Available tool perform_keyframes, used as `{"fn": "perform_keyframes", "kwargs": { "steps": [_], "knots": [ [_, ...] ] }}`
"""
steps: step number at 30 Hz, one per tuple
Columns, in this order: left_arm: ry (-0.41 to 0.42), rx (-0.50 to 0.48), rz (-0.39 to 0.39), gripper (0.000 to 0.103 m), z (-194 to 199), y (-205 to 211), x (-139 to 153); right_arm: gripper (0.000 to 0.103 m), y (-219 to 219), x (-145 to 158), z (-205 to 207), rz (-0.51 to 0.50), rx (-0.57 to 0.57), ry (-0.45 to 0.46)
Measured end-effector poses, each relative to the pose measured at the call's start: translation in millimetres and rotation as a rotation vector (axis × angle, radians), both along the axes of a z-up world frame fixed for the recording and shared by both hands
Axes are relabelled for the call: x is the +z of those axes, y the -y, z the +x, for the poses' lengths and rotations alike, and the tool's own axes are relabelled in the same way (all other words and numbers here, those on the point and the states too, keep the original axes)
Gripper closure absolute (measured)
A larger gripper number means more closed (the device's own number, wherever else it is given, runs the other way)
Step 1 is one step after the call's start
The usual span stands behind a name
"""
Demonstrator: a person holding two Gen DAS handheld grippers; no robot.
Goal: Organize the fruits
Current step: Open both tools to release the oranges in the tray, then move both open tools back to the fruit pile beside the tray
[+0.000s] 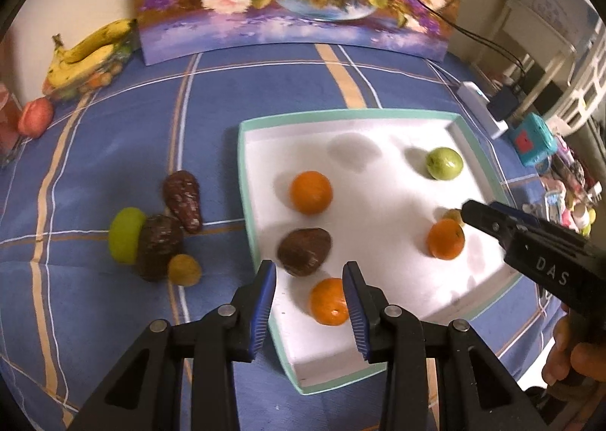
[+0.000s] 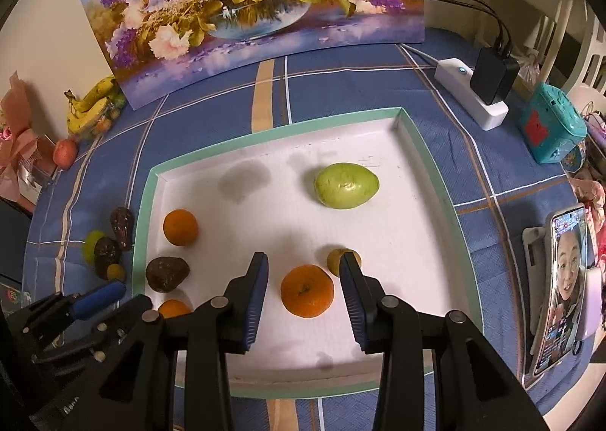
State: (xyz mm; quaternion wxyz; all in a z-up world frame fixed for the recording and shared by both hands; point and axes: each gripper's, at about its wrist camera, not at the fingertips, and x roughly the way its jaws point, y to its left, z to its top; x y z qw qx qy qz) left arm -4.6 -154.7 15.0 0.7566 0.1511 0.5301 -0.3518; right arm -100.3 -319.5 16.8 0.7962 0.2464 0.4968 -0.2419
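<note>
- Covering the desk (image 2: 435, 97) is a blue cloth with white and tan checks; a flower painting (image 2: 246, 7) leans against the cream wall far ahead of both grippers.
- Ahead of the grippers sits a shallow white tray with a mint-green rim (image 2: 435, 166), its inside holding most of the fruit.
- Far to the left of the left gripper, by the wall, lies a bunch of bananas (image 1: 87, 52) with a reddish fruit (image 1: 36, 116) near it.
- To the right of the right gripper are a white power strip (image 2: 469, 94) carrying a black charger, a teal box (image 2: 553, 128) and a phone (image 2: 564, 287) with a lit screen.
- The left gripper (image 1: 310, 291) has its jaws apart and holds nothing; one orange (image 1: 329, 302) lies in the tray between its blue pads, apparently below them.
- The right gripper (image 2: 303, 279) is likewise spread wide and empty, with a second orange (image 2: 307, 291) in the gap between its fingers and a small yellowish fruit (image 2: 337, 258) just beyond its right finger.
- Farther ahead of the right gripper in the tray lies a green fruit (image 2: 346, 185); ahead to its left are a third orange (image 2: 180, 227) and a dark brown fruit (image 2: 166, 274).
- Left of the left gripper, outside the tray on the cloth, huddle two brown fruits (image 1: 181, 200), a lime-green one (image 1: 127, 234) and a small yellow one (image 1: 184, 270), some touching.
</note>
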Motion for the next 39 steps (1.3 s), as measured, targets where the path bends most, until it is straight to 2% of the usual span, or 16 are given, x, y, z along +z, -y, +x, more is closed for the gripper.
{"fn": "perform_keyframes", "kwargs": {
  "steps": [8, 16, 19, 21, 23, 25, 29, 32, 34, 39],
  "knots": [
    [-0.001, 0.115, -0.031, 0.063, 25, -23, 4, 0.063, -2, -4, 0, 0.007, 0.006, -0.010],
    [-0.042, 0.304, -0.062, 0.063, 69, -73, 2, 0.063, -9, -8, 6, 0.006, 0.028, -0.023],
    [-0.039, 0.369, -0.071, 0.050, 82, -94, 3, 0.063, -15, -8, 11, -0.001, 0.048, -0.025],
    [-0.027, 0.400, -0.069, 0.048, 87, -107, 5, 0.063, -19, -8, 14, -0.005, 0.061, -0.025],
    [-0.012, 0.431, -0.064, 0.041, 93, -118, 6, 0.060, -24, -7, 18, -0.008, 0.071, -0.017],
    [0.003, 0.468, -0.057, 0.033, 99, -129, 7, 0.041, -27, -6, 21, -0.014, 0.078, -0.003],
    [0.036, 0.528, -0.032, 0.015, 105, -142, 8, 0.038, -35, -2, 29, -0.032, 0.108, 0.019],
    [0.054, 0.534, -0.022, 0.001, 107, -146, 8, 0.027, -41, 0, 35, -0.038, 0.115, 0.036],
    [0.061, 0.531, -0.022, 0.000, 108, -148, 8, 0.022, -46, 0, 41, -0.047, 0.124, 0.041],
    [0.065, 0.535, -0.027, 0.000, 112, -151, 7, 0.018, -61, 2, 55, -0.076, 0.136, 0.065]
  ]
}}
